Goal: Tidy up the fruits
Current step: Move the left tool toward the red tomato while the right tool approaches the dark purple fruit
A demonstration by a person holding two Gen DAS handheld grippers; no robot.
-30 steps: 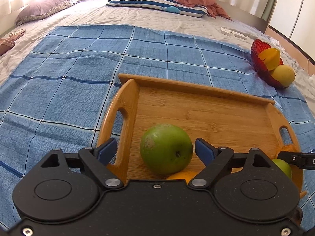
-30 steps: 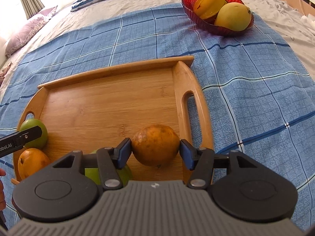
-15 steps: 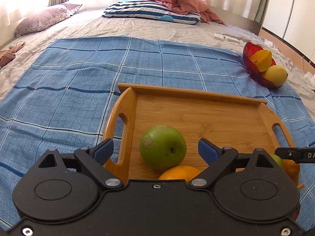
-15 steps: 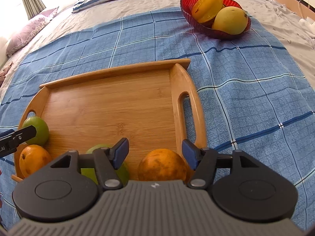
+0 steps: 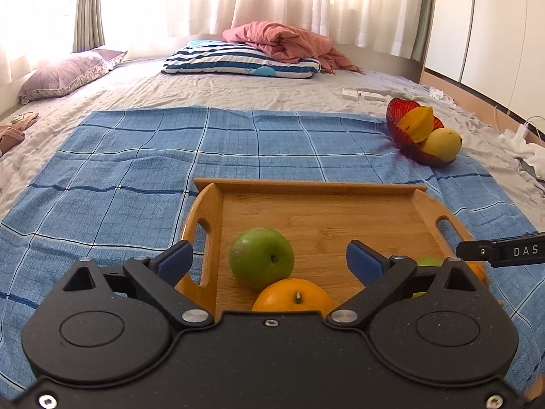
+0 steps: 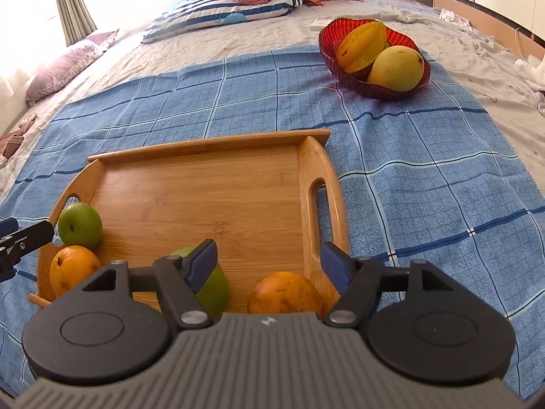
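Both tools wide open, nothing gripped. Left tool [image 5: 269, 260] hovers over the near-left end of the wooden tray [image 5: 323, 187], blue pads spread well apart w/ a green apple [image 5: 261, 258] lying between and just beyond them, not touched by either pad. An orange [image 5: 294, 296] sits touching the apple's near side, partly hidden by the tool body. Right tool [image 6: 269, 266] hovers over the tray's [image 6: 204, 143] near-right corner, pads apart; below and between them a second orange [image 6: 285, 293], partly under the tool body, close to the tray's right handle [image 6: 320, 204]. Left pad overlaps a second green fruit [image 6: 214, 288] in the right wrist view; contact can't be told. In that view the first green apple [image 6: 80, 225] and first orange [image 6: 73, 271] sit together at the tray's left end, w/ a bit of the left tool's finger [image 6: 24, 238] poking in from the left edge. All four fruits are on the tray, along its near side; far half of the tray is bare wood. Tray rests on a blue checked cloth [image 6: 408, 187] spread over the bed [image 5: 238, 88]. At the cloth's far-right corner, well apart from the tray, a red glass bowl [image 6: 340, 51] holds a starfruit [image 6: 362, 46] and a yellow mango [image 6: 396, 68], touching each other. Further back: striped pillow [image 5: 238, 63], pink crumpled blanket [image 5: 282, 41], purple pillow [image 5: 68, 75].
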